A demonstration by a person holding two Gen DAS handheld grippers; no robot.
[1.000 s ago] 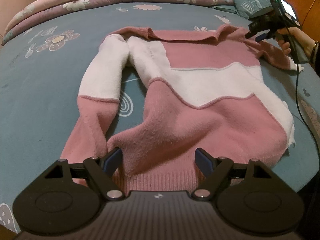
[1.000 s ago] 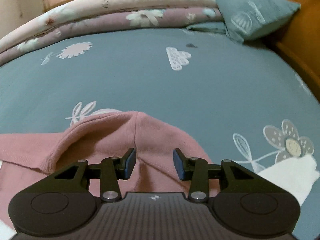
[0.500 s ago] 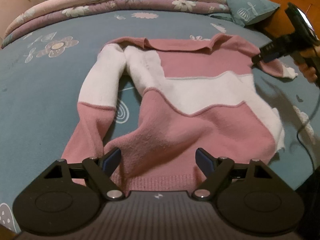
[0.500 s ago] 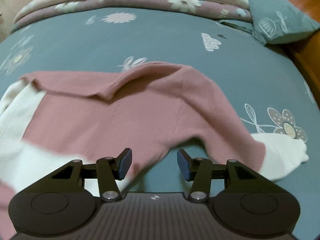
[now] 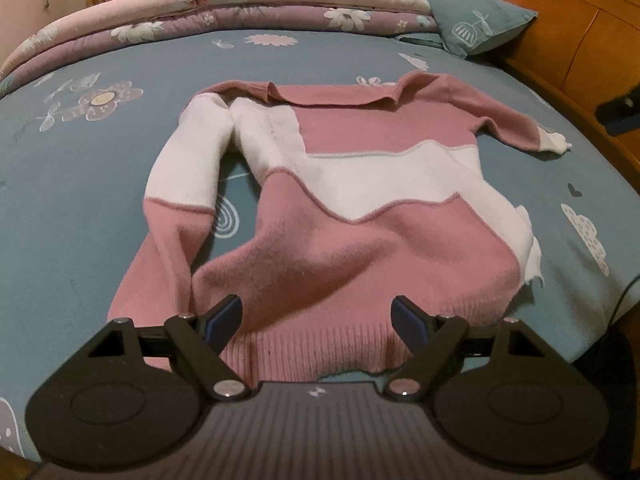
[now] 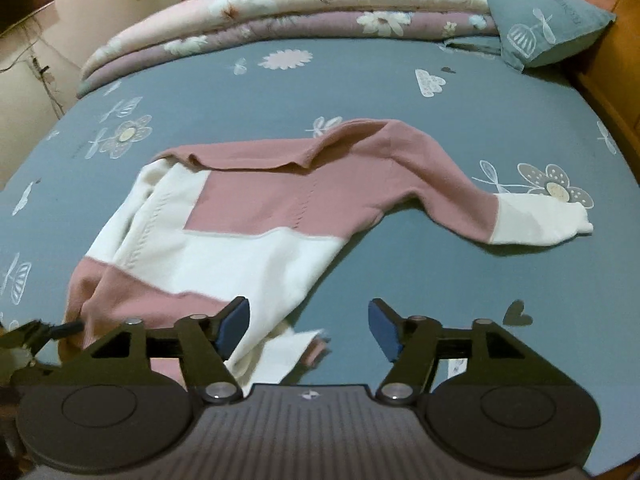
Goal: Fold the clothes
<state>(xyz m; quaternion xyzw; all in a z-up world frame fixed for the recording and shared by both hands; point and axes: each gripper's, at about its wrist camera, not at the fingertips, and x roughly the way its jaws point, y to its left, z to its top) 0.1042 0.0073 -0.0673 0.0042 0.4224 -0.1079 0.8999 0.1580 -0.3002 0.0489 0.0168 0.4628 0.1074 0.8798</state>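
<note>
A pink and white sweater (image 5: 360, 200) lies spread out flat on a bed (image 5: 100, 184) covered with a blue flowered sheet. Its collar points toward the far end of the bed, where a folded quilt (image 5: 240, 12) and a blue pillow (image 5: 476, 24) lie side by side. One sleeve (image 5: 176, 208) runs down alongside the body of the sweater; the other sleeve (image 6: 460, 196) stretches out sideways, its white cuff (image 6: 540, 220) resting flat on the sheet. No container shows in either view.

The left hand-held gripper (image 5: 318, 318) hangs over the ribbed hem (image 5: 316, 350) of the sweater, jaws spread wide, with the hem lying below and between the fingers; whether the pads touch the fabric cannot be told.

The right hand-held gripper (image 6: 308, 324) is near the side edge of the sweater, below the outstretched sleeve. Its jaws are opening, and nothing is pinched between them: mostly bare sheet shows in the gap, with a white corner of the sweater (image 6: 280, 356) lying under the left finger. The outstretched sleeve lies well apart from this gripper.
</note>
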